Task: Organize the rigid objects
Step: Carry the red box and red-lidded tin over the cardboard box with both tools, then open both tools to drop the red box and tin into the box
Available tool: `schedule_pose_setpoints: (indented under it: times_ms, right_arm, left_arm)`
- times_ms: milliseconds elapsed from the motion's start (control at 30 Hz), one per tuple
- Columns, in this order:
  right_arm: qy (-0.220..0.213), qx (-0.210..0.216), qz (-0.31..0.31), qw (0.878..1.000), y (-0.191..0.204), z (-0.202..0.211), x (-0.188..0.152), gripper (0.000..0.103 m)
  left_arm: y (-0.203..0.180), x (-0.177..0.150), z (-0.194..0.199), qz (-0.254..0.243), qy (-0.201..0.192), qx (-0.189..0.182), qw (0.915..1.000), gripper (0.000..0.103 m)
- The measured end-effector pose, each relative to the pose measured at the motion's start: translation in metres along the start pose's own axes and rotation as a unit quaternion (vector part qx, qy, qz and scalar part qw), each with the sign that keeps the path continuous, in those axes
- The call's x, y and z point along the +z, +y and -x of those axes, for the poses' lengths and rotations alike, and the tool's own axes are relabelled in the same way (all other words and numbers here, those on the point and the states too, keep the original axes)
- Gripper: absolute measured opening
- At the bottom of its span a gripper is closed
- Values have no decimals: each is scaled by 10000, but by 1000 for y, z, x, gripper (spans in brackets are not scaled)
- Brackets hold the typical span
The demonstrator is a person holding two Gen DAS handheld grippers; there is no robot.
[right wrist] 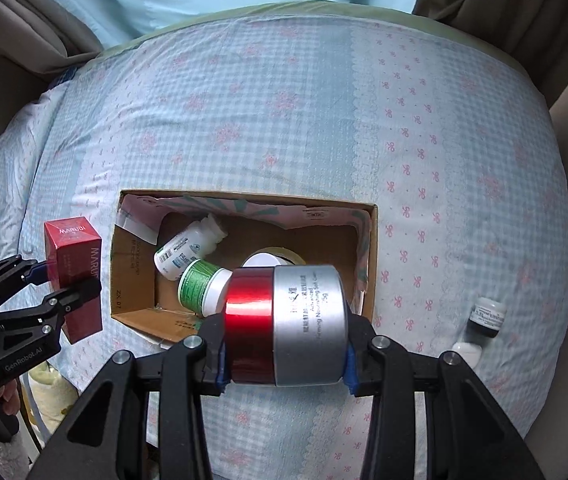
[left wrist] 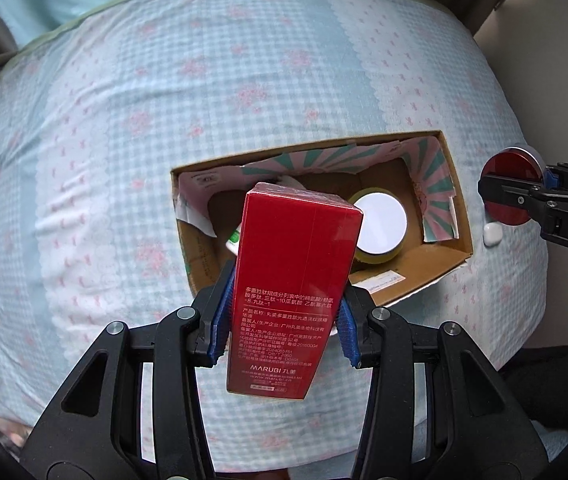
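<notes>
One open cardboard box (right wrist: 132,276) sits on the bed (right wrist: 284,120), its inner walls lined with pink-and-green patterned paper. Three things lie inside it: a white bottle (right wrist: 186,250) on its side toward the far left corner, a green-labelled jar (right wrist: 200,286) tipped over just in front of it and touching it, and a yellow jar with a white lid (left wrist: 380,226) standing to the right of them. The left tool (left wrist: 282,330) is closed on one red carton (left wrist: 292,280), gripped by its long sides and held above the box's near left part. The right tool (right wrist: 286,360) is clamped on one red-and-silver tin (right wrist: 288,326), lying crosswise between the pads, over the box's near edge. On the bed to the right of the box, well apart from it, rest one small dark jar (right wrist: 488,316) and, just beside it, one small white case (right wrist: 466,350).
</notes>
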State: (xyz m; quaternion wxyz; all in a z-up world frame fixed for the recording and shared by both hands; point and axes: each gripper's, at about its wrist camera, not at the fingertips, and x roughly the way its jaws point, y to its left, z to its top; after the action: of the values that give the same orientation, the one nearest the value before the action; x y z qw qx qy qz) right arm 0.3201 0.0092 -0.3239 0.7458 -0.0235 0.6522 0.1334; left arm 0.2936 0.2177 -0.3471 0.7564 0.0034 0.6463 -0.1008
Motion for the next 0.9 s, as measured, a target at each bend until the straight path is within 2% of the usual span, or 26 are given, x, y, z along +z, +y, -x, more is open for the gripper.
schedule_pose_setpoints:
  times_ms: [200, 333, 567, 700, 833, 900]
  right_arm:
    - [116, -59, 729, 9973, 23, -33, 23, 39]
    - [249, 45, 1101, 9936, 38, -65, 31, 39]
    - [431, 532, 1209, 9903, 53, -115, 39, 39]
    - [435, 531, 1323, 9888, 57, -136, 38, 38]
    - [409, 516, 1346, 9887, 55, -147, 35, 39]
    - [413, 551, 1307, 9890, 53, -150, 36, 39]
  left_arm:
    - [11, 8, -41, 297, 337, -70, 9990, 41]
    - [18, 10, -66, 426, 556, 46, 9975, 41]
    - [29, 6, -96, 651, 676, 128, 9955, 41]
    - [34, 0, -112, 705, 682, 172, 9950, 41]
    - [42, -6, -124, 975, 703, 21, 9927, 41]
    - [40, -4, -124, 903, 687, 42, 9935, 41]
